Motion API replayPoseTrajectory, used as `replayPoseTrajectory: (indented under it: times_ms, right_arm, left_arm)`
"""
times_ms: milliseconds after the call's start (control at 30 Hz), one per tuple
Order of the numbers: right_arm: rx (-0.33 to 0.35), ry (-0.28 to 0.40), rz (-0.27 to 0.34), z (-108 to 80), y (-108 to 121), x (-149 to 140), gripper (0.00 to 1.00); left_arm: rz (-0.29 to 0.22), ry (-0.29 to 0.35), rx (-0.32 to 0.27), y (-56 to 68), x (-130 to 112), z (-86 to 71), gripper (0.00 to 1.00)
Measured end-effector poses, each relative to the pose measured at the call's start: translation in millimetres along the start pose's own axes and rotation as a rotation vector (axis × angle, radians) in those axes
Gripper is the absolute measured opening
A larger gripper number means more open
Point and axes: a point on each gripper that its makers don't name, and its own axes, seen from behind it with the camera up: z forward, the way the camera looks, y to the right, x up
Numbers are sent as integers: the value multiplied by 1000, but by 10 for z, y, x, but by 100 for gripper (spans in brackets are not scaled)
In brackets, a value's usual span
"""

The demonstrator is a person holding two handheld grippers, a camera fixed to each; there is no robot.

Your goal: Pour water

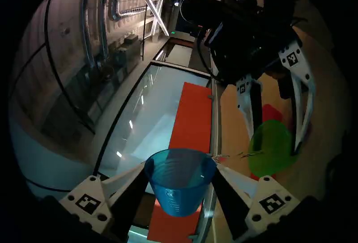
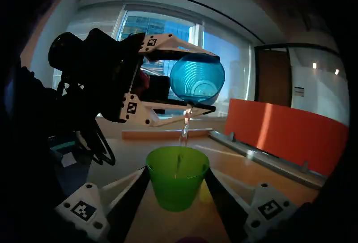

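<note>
Now two cups: left gripper (image 1: 180,175) jaws grasp blue cup (image 1: 181,185); right gripper (image 2: 177,176), green cup (image 2: 177,180).

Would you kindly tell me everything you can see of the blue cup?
The blue cup is translucent blue plastic, tapered, with faint rings on its wall. The tongs of the left gripper clamp it on both sides. In the right gripper view it is tipped on its side above the green cup, and a thin stream of water falls from its rim into that cup.

Office, tall windows (image 2: 156,26) onto city towers, orange desk divider (image 2: 286,131), wooden door (image 2: 272,79)
</note>
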Motion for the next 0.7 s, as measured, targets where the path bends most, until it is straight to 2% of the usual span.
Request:
replayPoseTrajectory:
  times_ms: [700]
  right_arm:
    - [-1,1,-8,-35,5,-5,89]
  left_arm:
    - [144,0,30,-46,24,48,87]
